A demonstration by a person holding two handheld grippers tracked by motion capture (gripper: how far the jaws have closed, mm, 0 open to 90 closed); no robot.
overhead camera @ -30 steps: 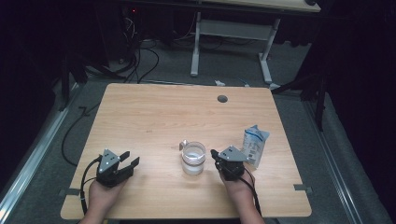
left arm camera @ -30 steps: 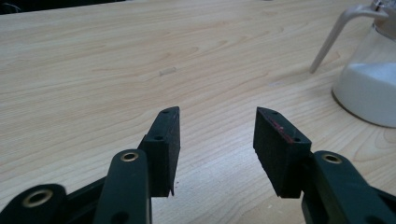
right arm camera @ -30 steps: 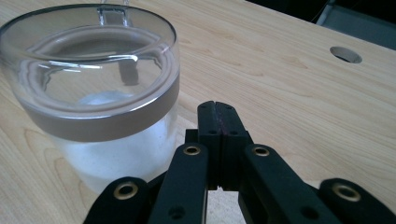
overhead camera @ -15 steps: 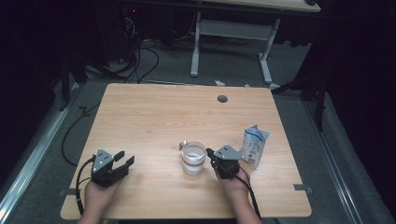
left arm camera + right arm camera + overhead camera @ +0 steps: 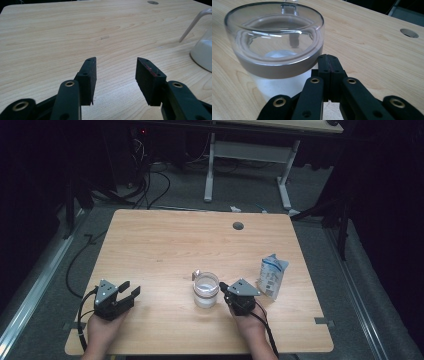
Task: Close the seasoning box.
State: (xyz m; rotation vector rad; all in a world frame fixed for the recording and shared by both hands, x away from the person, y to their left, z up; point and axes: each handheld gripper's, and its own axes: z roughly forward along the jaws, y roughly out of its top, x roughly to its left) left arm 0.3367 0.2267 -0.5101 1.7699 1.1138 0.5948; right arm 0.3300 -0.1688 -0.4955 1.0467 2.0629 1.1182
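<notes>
A clear glass mug (image 5: 206,290) with a whitish lower half stands near the table's front middle, its handle toward the far side. My right gripper (image 5: 223,286) rests just right of it, jaws shut on nothing, tips close to the mug's wall. In the right gripper view the mug (image 5: 274,50) looms just left of the closed gripper (image 5: 328,59). My left gripper (image 5: 130,288) lies near the front left, jaws open and empty, pointing toward the mug. In the left gripper view the gripper (image 5: 116,61) opens over bare wood, with the mug (image 5: 203,53) at the right edge.
A white and blue pouch (image 5: 272,276) stands upright right of my right gripper. The wooden table (image 5: 165,245) has a round cable hole (image 5: 238,226) near its far edge. Cables trail on the floor at the left, and a desk frame (image 5: 247,155) stands beyond.
My left gripper has slid a little to the left along the front edge. The right gripper, mug and pouch stay where they were.
</notes>
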